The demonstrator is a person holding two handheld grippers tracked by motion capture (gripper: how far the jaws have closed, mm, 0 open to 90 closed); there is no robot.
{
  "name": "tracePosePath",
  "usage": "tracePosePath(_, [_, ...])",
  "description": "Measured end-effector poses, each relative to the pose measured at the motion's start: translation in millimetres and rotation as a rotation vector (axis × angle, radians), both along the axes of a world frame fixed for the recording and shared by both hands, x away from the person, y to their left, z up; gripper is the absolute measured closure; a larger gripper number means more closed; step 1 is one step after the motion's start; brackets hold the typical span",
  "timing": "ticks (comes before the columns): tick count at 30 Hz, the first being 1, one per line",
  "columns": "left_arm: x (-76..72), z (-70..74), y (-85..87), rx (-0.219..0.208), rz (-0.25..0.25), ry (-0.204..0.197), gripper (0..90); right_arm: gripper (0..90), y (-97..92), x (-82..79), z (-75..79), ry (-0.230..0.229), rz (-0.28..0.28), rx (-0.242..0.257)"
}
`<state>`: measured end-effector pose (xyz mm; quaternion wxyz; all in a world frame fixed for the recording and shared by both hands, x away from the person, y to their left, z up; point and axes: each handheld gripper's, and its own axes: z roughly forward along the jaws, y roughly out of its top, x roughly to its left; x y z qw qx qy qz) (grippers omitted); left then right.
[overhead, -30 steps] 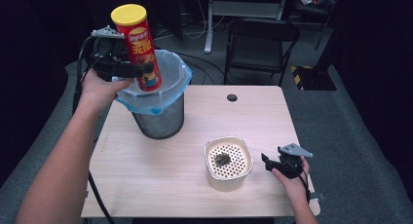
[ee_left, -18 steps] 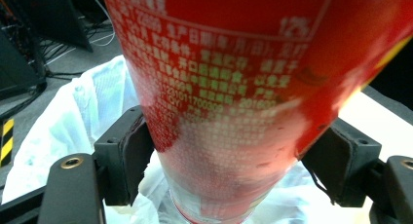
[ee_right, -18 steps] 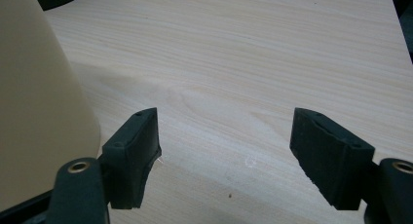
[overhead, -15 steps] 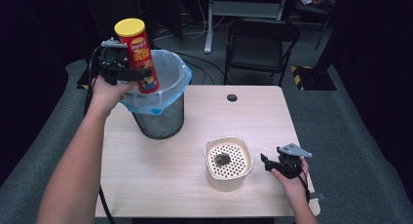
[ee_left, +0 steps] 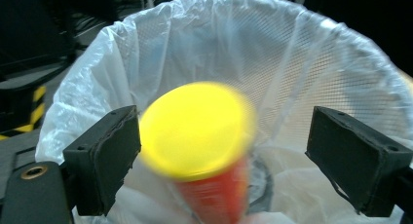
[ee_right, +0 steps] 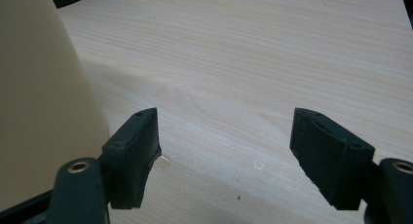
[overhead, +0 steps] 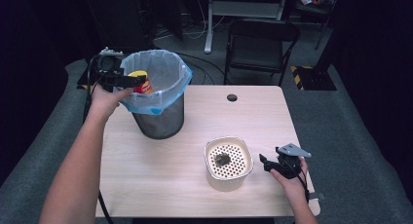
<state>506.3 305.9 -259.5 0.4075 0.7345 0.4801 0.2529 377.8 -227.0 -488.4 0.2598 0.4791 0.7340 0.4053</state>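
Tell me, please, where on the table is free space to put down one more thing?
The table is bare along its near left part, in front of the mesh bin. The far right is also free, between the small dark hole and the strainer bowl. It is crowded near the bowl, where the right gripper rests.

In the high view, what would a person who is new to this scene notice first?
The red chip can with a yellow lid stands out, inside the wire bin with a pale blue plastic liner at the table's far left. The left gripper is over the bin with fingers apart around the can's blurred lid. Near the right gripper, a cream perforated container holds something dark.
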Motion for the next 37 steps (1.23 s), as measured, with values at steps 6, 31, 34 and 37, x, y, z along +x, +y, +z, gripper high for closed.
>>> tracePosePath(6, [-17.8, 5.3, -0.5, -0.023, -0.072, -0.003, 14.2, 25.7, 2.5, -0.3, 0.2, -0.003, 0.005, 0.004])
tracePosePath(31, [-94.6, -30.3, 4.6, -0.069, -0.244, -0.012, 20.2, 25.7, 2.7, -0.6, 0.1, -0.004, 0.003, -0.003])
tracePosePath(34, [-99.6, -46.2, 7.0, -0.077, -0.252, -0.007, 19.2, 25.7, 1.8, -0.6, -0.5, -0.006, 0.001, -0.013])
tracePosePath(37, [-102.6, -55.6, 8.8, -0.086, -0.257, -0.01, 18.5, 25.6, 1.0, -0.3, -0.8, -0.008, 0.0, -0.017])
